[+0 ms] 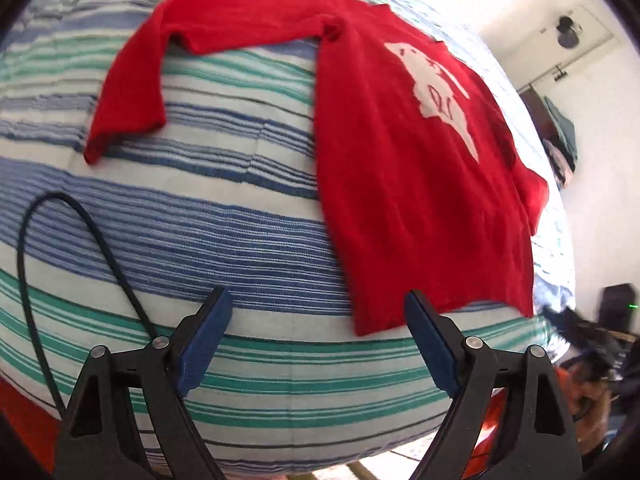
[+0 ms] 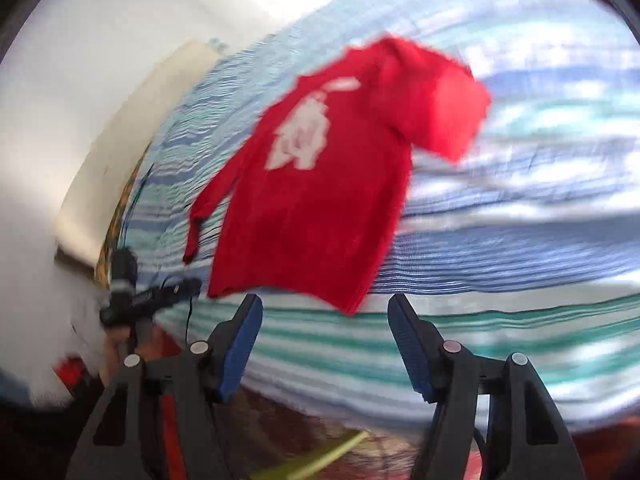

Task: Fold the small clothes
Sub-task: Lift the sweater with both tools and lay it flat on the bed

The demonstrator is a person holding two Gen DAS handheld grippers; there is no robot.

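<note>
A small red long-sleeved sweater with a white print lies flat on a striped bedspread. One sleeve is spread out to the left and bent. My left gripper is open and empty, just short of the sweater's bottom hem. In the blurred right wrist view the sweater lies ahead, one sleeve folded over near the shoulder. My right gripper is open and empty, close to the hem's corner.
A black cable loops over the bedspread at the left. The left gripper shows at the bed's left edge in the right wrist view. White walls and clutter lie beyond the bed.
</note>
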